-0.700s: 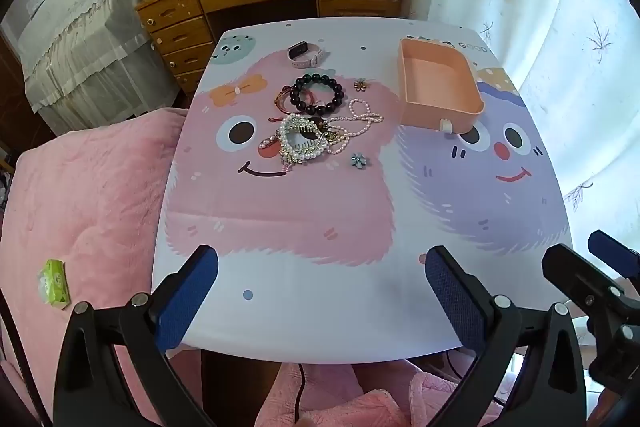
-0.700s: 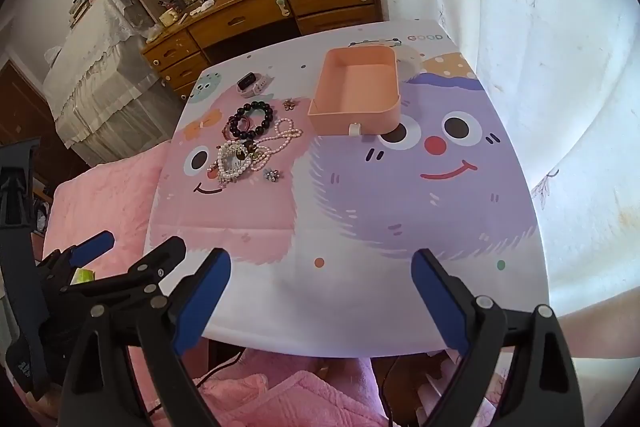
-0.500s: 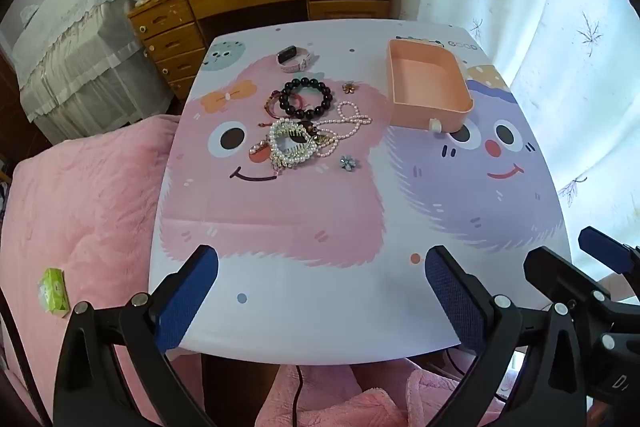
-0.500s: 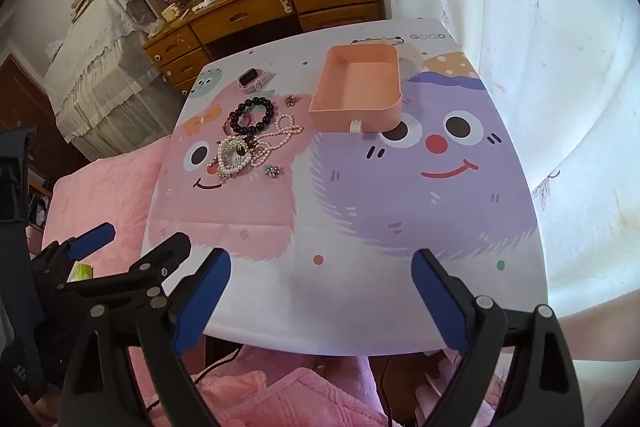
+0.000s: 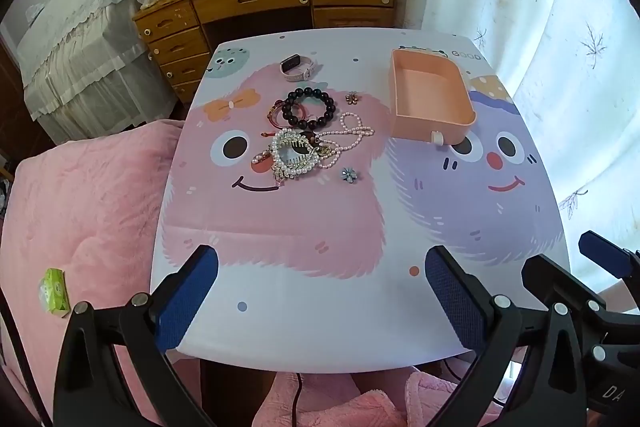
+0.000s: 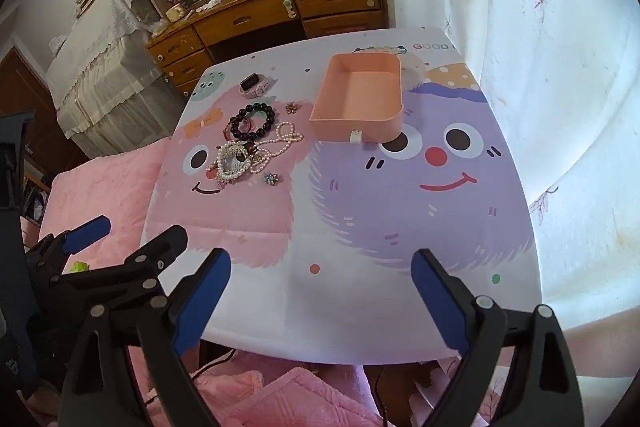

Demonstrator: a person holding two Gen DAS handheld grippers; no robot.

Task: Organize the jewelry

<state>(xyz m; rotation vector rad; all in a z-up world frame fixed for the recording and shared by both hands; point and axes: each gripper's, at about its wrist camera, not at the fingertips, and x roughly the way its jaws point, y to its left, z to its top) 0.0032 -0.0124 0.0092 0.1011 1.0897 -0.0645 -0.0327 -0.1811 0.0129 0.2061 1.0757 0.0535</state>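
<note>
Both tools hang above the near edge of the counter, well short of the work. The left gripper has its fingers spread wide with nothing between them; the right gripper is likewise wide apart and empty, probably readied for a first pick. Toward the middle left of the counter lies the jewelry heap: a flower charm nearest, then the pearl cluster tangled with a pearl strand, then the dark bead bracelet. A second charm and a watch sit farther back. The pink tray waits empty toward the far right corner, just beside the heap, seemingly the destination.
</note>
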